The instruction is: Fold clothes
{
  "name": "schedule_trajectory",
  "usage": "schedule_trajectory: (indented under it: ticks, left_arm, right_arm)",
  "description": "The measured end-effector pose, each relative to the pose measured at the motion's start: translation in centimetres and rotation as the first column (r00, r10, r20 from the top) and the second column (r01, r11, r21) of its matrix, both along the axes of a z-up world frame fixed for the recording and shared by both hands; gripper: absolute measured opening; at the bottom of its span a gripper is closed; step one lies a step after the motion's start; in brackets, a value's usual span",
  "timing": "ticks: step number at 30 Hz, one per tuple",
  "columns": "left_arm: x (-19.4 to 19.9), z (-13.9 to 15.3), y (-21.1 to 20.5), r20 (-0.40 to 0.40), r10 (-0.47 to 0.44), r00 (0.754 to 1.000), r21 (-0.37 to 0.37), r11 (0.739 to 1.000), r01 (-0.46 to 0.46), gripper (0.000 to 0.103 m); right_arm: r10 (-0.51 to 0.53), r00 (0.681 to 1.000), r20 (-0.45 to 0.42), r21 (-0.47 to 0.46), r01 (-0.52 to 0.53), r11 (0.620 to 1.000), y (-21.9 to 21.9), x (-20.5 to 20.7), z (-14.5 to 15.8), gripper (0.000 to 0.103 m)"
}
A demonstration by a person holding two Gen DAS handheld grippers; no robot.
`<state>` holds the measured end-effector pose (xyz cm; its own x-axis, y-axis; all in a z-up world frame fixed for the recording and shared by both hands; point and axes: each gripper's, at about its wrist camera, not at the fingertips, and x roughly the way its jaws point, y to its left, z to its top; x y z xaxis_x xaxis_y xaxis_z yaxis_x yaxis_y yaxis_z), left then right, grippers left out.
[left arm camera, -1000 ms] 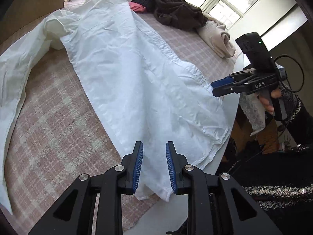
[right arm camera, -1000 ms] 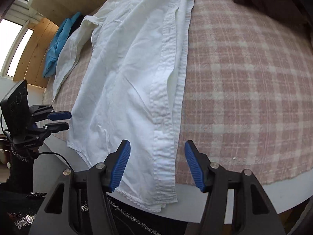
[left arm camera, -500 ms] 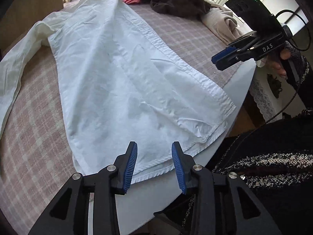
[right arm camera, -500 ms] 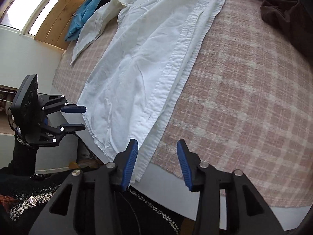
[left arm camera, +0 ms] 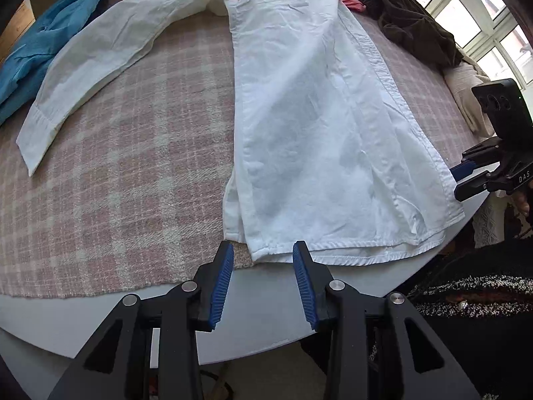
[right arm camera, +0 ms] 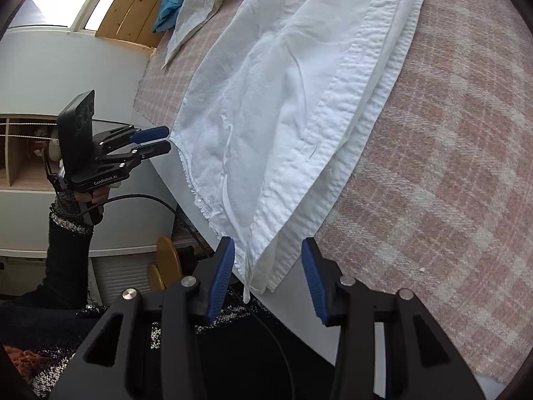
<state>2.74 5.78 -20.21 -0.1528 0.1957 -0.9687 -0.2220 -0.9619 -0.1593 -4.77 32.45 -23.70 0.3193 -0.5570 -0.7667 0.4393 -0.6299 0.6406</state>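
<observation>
Now | left gripper [right arm camera: 151, 141]: "GenRobot.AI" | right gripper [left arm camera: 461, 180]: "DAS" | white shirt [left arm camera: 316, 116]

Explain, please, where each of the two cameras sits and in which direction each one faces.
Left wrist: on the left gripper, at the shirt hem's left corner, facing up the white shirt; a dark sleeve shows.
Right wrist: on the right gripper, at the hem's right corner, facing along the shirt's buttoned edge; the arm holding the other gripper shows.
Shared: shirt, pink plaid cloth, each other's open gripper.
</observation>
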Motion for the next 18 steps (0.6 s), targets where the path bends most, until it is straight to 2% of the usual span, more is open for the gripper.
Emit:
schedule_trajectory:
  ticks: [3,5,7,8,11,13,14,16,18]
  left_arm:
    - [-0.5,-1.2,0.8,0.031,-0.071,0.997,-0.039,0.997,0.073,0.004]
    - [-0.4,-1.0,0.6,0.014,-0.094,0.995,-0.015,0.995,0.095,0.003]
    - [-0.3,-0.3,-0.3,-0.011,-0.08,0.997,0.029,0.996,0.08,0.003]
    - [-0.2,0.1,-0.9,-0.022,-0.065,0.998,0.058,0.996,0.066,0.003]
    - [0.0,1.2,-2.7,-0.054,-0.024,0.998,0.136,0.99,0.031,0.003]
    - [0.0,0.9,-3.7,-0.048,-0.006,0.999,0.152,0.988,0.013,0.003]
    - [-0.1,0.6,-4.1,-0.04,0.0,0.999,0.153,0.988,0.006,0.003]
    - [-0.2,-0.6,-4.2,-0.018,-0.009,1.0,0.115,0.993,0.011,0.008]
    - [0.4,-1.2,-4.2,-0.015,-0.02,1.0,0.046,0.999,0.021,0.006]
  right_arm:
    - [-0.004,0.999,-0.048,0.017,0.005,1.0,-0.1,0.7,0.8,0.041]
    - [-0.002,0.998,-0.07,0.038,0.005,0.999,-0.3,1.3,0.8,0.039]
    - [-0.027,0.998,-0.059,0.036,0.029,0.999,-0.2,1.4,0.7,0.015]
    - [-0.055,0.997,-0.047,0.023,0.056,0.998,0.1,1.3,0.9,0.012]
    - [-0.134,0.991,0.01,-0.061,0.134,0.989,0.9,1.2,1.7,0.012]
    - [-0.181,0.98,0.085,-0.128,0.191,0.973,1.4,1.3,1.6,0.011]
    - [-0.194,0.975,0.11,-0.124,0.207,0.97,1.5,1.5,1.0,0.011]
    - [-0.201,0.975,0.098,-0.029,0.205,0.978,1.4,2.2,-0.8,0.011]
    - [-0.22,0.969,0.111,0.025,0.219,0.975,1.7,2.8,-2.3,0.011]
